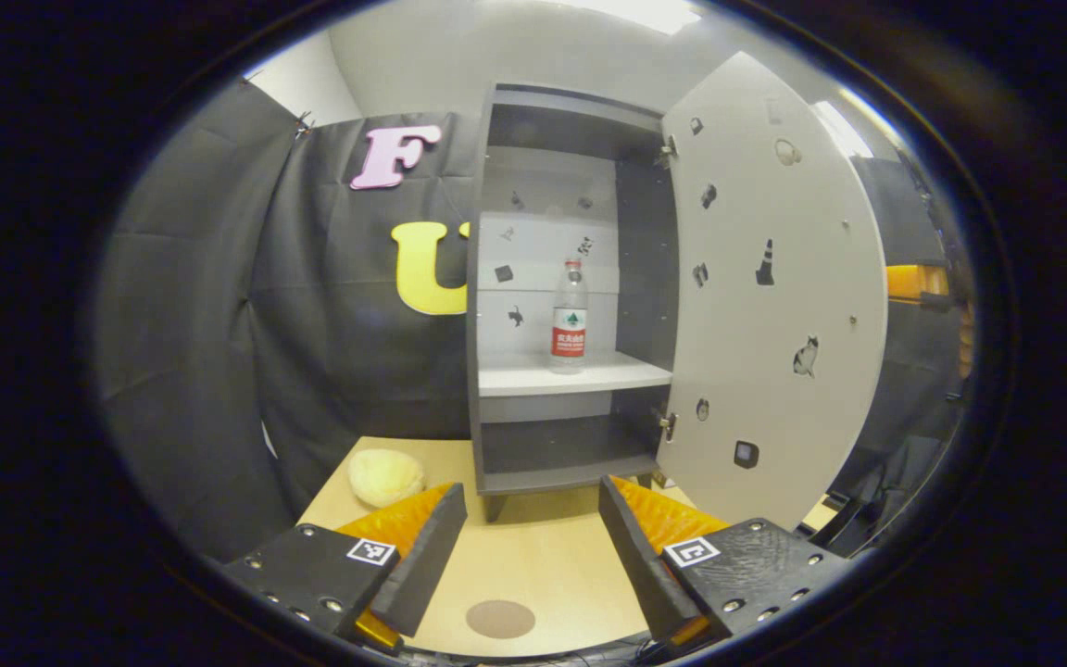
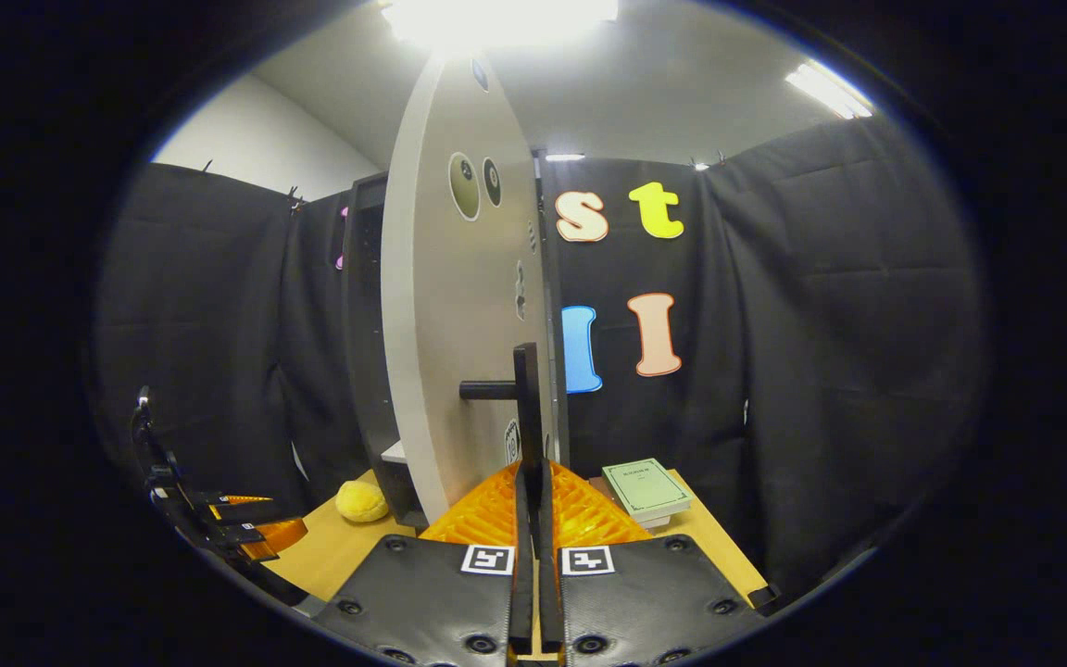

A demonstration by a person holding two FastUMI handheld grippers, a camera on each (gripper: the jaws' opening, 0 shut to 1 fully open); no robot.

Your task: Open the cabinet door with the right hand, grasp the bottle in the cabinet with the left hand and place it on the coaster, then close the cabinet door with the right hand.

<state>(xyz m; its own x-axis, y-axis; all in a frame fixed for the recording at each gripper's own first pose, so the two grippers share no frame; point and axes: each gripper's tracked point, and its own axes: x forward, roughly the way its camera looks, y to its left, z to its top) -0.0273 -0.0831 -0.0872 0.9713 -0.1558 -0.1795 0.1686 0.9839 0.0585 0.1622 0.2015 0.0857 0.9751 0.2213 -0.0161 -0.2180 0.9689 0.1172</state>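
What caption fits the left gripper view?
Open left gripper faces the bottle on the shelf behind the open cabinet door.

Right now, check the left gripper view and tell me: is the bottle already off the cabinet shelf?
No, the bottle stands upright on the white shelf inside the open cabinet.

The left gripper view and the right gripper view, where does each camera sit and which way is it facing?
Left gripper view: rides the left gripper, facing the open grey cabinet and clear plastic bottle; its open fingers show.
Right gripper view: rides the right gripper, facing the white door's edge; its fingers pinch the black door handle.
Shared: white door, cabinet, wooden table, yellow round plush.
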